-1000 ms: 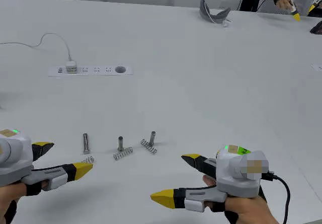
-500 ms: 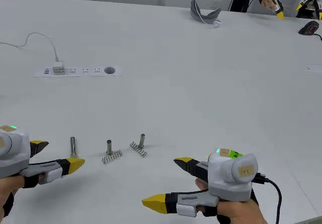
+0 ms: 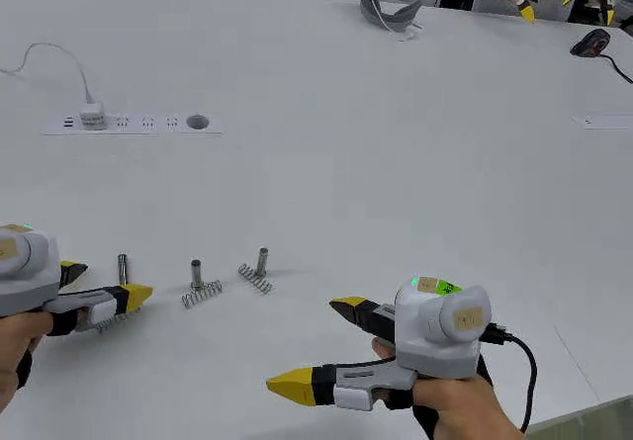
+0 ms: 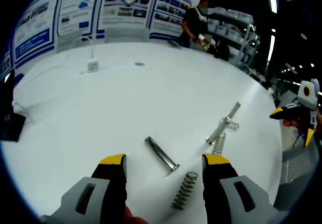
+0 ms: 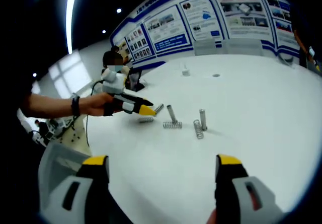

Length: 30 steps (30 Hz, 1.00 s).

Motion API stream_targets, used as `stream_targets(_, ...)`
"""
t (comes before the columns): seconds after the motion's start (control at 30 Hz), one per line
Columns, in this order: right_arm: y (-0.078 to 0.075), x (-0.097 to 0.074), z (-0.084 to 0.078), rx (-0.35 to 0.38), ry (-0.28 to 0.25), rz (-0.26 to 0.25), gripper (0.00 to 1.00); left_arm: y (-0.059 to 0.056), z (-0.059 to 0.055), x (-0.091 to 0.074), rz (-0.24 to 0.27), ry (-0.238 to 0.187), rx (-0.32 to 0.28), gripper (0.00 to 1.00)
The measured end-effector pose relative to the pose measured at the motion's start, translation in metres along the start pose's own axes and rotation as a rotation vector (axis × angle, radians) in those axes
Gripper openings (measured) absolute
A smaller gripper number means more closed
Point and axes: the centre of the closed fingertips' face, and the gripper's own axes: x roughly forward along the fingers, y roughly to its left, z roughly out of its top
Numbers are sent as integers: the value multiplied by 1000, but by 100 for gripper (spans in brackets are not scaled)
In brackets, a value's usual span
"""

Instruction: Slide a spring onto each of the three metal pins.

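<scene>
Our left gripper (image 4: pixel 163 159), jaws apart, frames the nearest pin (image 4: pixel 161 153) and spring (image 4: pixel 184 190); we should close gently on the spring's middle. Our right gripper (image 3: pixel 316 345) hovers open.

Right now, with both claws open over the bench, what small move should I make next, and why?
Probably ease the left claw forward and down, then close it on the nearest spring. That claw is open, and the spring lies loose on the table between its fingers, close to the right one. It sits beside the nearest pin, not yet on it.
</scene>
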Motion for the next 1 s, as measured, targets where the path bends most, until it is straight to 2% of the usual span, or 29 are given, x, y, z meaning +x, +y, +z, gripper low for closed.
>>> stream_targets(0.1,-1,-1,-2,4,1,-3,89,1,2,5,9,-13,3,57)
stream_targets(0.37,-1,-2,-7,0,21,-8,89,3,6,17,46,-14,50,43)
stream_targets(0.47,-1,-3,-6,2,17,-10,89,8,5,18,83,-4,78,35)
stream_targets(0.5,-1,-3,-6,4,16,-10,89,14,6,18,120,-8,78,30)
stream_targets(0.57,-2,-3,-6,11,17,-11,88,13,7,18,113,-7,82,26)
stream_targets(0.7,-2,-3,-4,13,14,-12,88,17,5,16,128,13,137,19)
stream_targets(0.9,-2,-2,-5,14,16,-9,88,23,6,12,134,23,179,12)
stream_targets(1.0,0,-1,-5,15,17,-6,88,25,6,10,150,43,246,11)
